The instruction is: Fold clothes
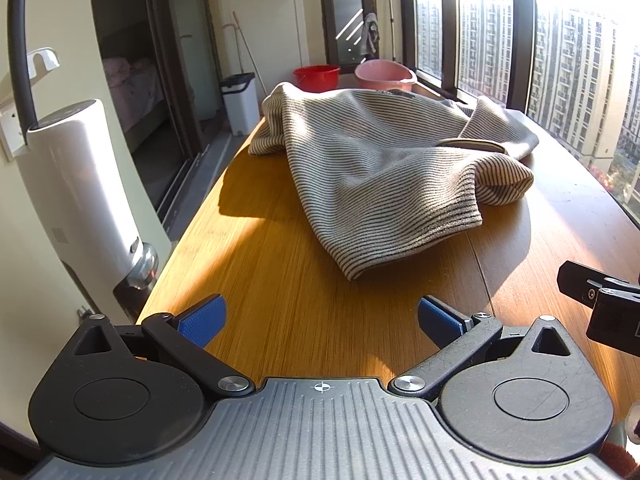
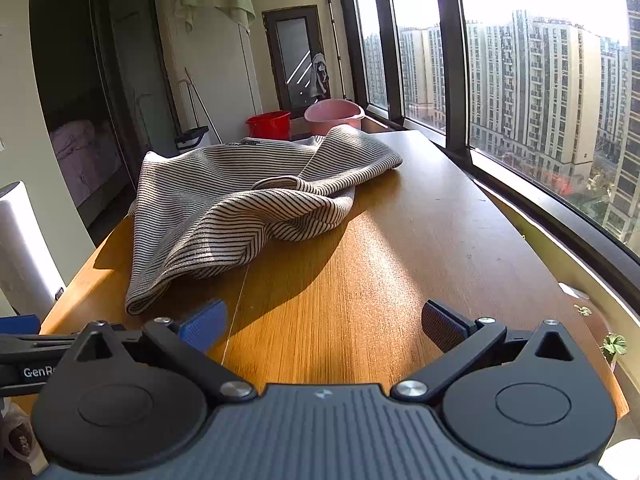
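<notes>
A garment (image 1: pixel 384 172) lies crumpled on the table (image 1: pixel 288 312), toward its far half, with a sleeve folded across its top on the window side. The left gripper (image 1: pixel 320 320) hovers over the near end of the table, its fingers spread wide apart and short of the garment's nearest edge. The right gripper (image 2: pixel 324 326) hangs beside it on the right, likewise spread, the garment ahead and to its left. Beyond the table's far end sit two basins (image 1: pixel 384 74), seemingly on the floor. Windows (image 2: pixel 520 100) run along the right; a doorway (image 1: pixel 132 80) opens on the left
</notes>
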`<state>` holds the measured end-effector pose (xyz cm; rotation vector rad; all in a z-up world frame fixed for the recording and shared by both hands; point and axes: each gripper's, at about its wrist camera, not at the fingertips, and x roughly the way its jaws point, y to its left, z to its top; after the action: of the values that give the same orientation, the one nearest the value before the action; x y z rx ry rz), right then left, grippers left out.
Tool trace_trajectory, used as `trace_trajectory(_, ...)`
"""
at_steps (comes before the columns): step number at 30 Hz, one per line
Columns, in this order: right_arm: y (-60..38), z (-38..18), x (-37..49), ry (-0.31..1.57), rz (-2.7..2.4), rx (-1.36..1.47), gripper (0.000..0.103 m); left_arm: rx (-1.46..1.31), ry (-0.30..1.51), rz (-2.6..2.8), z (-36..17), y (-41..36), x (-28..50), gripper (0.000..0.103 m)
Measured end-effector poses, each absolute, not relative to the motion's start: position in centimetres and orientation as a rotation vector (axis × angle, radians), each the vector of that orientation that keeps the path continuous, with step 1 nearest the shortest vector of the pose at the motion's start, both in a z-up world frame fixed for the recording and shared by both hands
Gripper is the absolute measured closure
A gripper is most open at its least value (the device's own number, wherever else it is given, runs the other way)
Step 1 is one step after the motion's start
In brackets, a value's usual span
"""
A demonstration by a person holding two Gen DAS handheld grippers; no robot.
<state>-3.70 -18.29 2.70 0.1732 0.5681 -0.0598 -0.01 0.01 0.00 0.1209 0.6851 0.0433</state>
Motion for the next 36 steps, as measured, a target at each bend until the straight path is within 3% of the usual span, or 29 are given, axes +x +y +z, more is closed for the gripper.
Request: trace_trajectory(36,-17.74,1.96,-3.58,0.645,-0.065,0.151,0.000,0.054,0.742,0.016,-0.72,0.57,0.12,0.000)
